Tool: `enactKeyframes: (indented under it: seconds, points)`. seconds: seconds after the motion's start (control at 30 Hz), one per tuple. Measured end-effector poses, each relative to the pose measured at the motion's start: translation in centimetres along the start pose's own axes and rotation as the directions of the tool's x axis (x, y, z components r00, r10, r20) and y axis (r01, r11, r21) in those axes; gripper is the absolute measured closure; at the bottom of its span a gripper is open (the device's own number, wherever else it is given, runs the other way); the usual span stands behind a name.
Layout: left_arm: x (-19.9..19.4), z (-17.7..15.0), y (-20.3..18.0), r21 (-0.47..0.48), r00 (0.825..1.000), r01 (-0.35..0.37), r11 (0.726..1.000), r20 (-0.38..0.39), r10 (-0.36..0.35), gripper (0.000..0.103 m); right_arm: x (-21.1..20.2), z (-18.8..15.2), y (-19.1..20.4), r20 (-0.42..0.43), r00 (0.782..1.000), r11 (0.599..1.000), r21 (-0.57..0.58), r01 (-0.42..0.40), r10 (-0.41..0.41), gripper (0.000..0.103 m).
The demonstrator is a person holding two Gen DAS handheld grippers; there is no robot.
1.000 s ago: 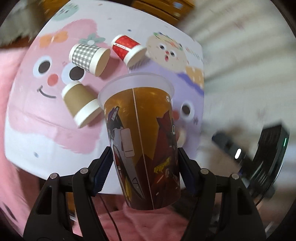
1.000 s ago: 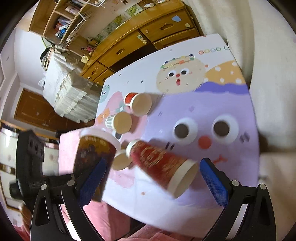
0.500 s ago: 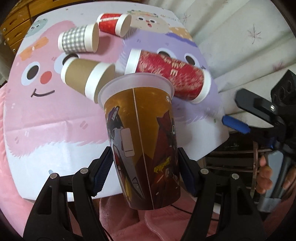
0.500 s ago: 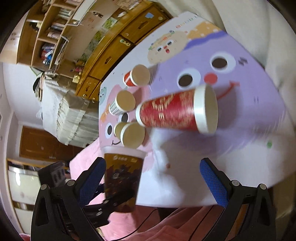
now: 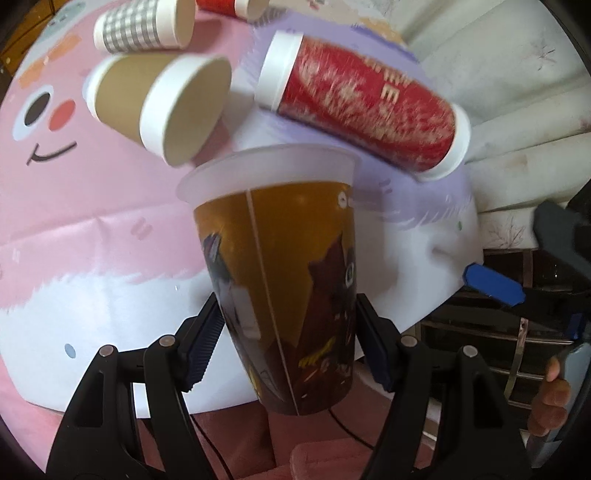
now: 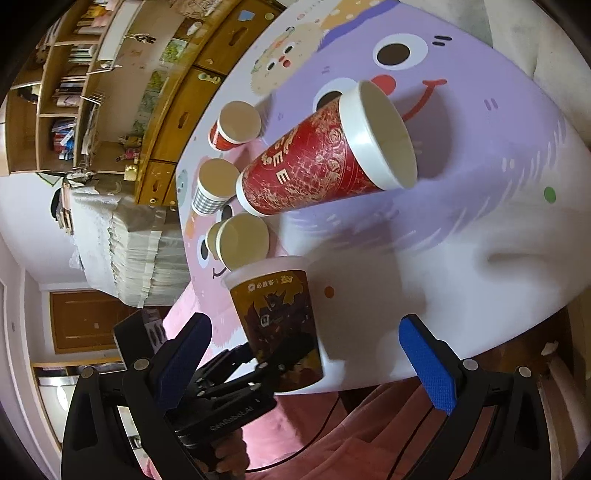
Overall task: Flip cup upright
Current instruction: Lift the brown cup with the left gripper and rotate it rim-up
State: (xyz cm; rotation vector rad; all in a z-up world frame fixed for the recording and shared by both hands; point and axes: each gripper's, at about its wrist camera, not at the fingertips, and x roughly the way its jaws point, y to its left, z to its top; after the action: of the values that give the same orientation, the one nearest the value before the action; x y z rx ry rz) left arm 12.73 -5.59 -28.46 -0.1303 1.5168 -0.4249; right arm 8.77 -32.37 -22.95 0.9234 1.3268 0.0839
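Left gripper [image 5: 288, 332] clamps the orange cup [image 5: 280, 273] rim-up at the table [image 6: 498, 258] edge; next, set it down near the red cup [image 6: 317, 162]; right gripper [image 6: 306, 354] spread, empty

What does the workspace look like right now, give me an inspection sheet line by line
Surface: table under a cartoon-face cloth.
Job's things: printed orange cup, rim up, off the table; large red cup on its side.
Clutter: brown cup, checked cup and small red cup, all lying down.
Grippers: left gripper shut on the printed orange cup; right gripper open, empty.
Cables: thin dark cable over pink fabric.
Surroundings: wooden drawers, bookshelves.
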Motion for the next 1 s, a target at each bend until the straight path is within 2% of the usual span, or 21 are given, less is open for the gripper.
enactKeyframes:
  seconds: [0.07,0.17,0.33,0.47,0.63,0.77,0.83,0.93,1.0]
  points:
    - [0.3,0.0,0.4,-0.024,0.999,0.013,1.000,-0.041,-0.014,0.035,0.4,0.3,0.4,-0.012,1.000,1.000,-0.009,0.005,-0.006,0.000]
    - [0.1,0.3,0.5,-0.027,0.995,0.019,0.999,-0.098,-0.022,0.028,1.1,0.7,1.3,-0.028,1.000,1.000,-0.021,0.008,-0.009,0.000]
    - [-2.3,-0.5,1.1,0.015,0.994,-0.011,1.000,-0.105,0.012,0.027,2.8,1.3,3.0,-0.066,0.998,0.998,-0.055,0.021,-0.024,0.000]
    - [-5.2,-1.4,2.6,0.003,0.998,-0.017,1.000,-0.053,0.017,0.027,4.7,1.6,4.4,-0.107,0.992,0.995,-0.090,0.051,-0.061,0.000]
    - [-8.1,-2.5,5.2,-0.030,0.991,-0.106,0.994,0.074,0.108,0.027,7.9,1.4,6.0,-0.162,0.981,0.987,-0.134,0.086,-0.107,0.000]
    - [-9.4,-2.5,7.3,-0.049,0.960,-0.227,0.973,0.155,0.231,0.027,10.5,1.5,6.6,-0.159,0.958,0.963,-0.168,0.211,-0.238,0.000]
    - [-10.2,-2.3,8.4,-0.068,0.943,-0.272,0.960,0.179,0.280,0.027,11.6,1.6,6.7,-0.158,0.951,0.956,-0.174,0.237,-0.264,0.000]
    - [-11.0,-2.2,9.4,-0.088,0.930,-0.286,0.954,0.214,0.299,0.027,12.8,1.8,6.6,-0.174,0.951,0.959,-0.170,0.228,-0.257,0.000]
    - [-11.1,-2.0,9.2,-0.097,0.927,-0.278,0.956,0.234,0.293,0.027,13.3,1.9,6.5,-0.168,0.959,0.966,-0.164,0.200,-0.227,0.000]
